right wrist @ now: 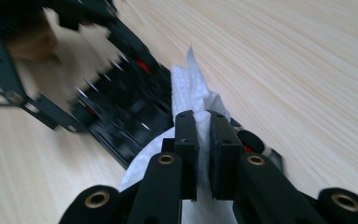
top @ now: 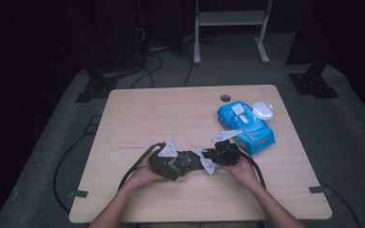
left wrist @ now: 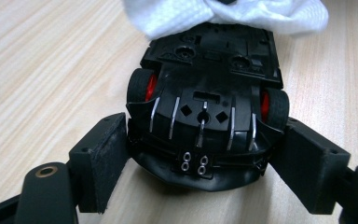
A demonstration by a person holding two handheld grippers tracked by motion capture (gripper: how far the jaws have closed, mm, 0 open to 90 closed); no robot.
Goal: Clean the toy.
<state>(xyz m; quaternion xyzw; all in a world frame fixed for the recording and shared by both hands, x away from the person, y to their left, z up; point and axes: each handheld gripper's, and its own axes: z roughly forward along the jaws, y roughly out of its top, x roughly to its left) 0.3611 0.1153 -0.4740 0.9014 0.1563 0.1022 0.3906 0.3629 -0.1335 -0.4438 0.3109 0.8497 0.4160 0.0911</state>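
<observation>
A black toy car [left wrist: 205, 93] with red wheel hubs lies upside down, its underside facing up. My left gripper [left wrist: 200, 158] straddles one end of it, both pads against the car's sides. My right gripper [right wrist: 203, 140] is shut on a white wipe [right wrist: 191, 88], which rests on the far end of the car [right wrist: 126, 112]. In the high view the two grippers meet near the table's front middle: left gripper [top: 183, 161], right gripper [top: 215, 158], and the car [top: 189, 160] between them with the wipe [top: 208, 165] on it.
A blue pack of wipes [top: 244, 124] lies just beyond the right hand, with a small white case [top: 264, 110] behind it. The wooden table [top: 161, 114] has a cable hole [top: 225, 98] near its far edge. Cables trail off the left side.
</observation>
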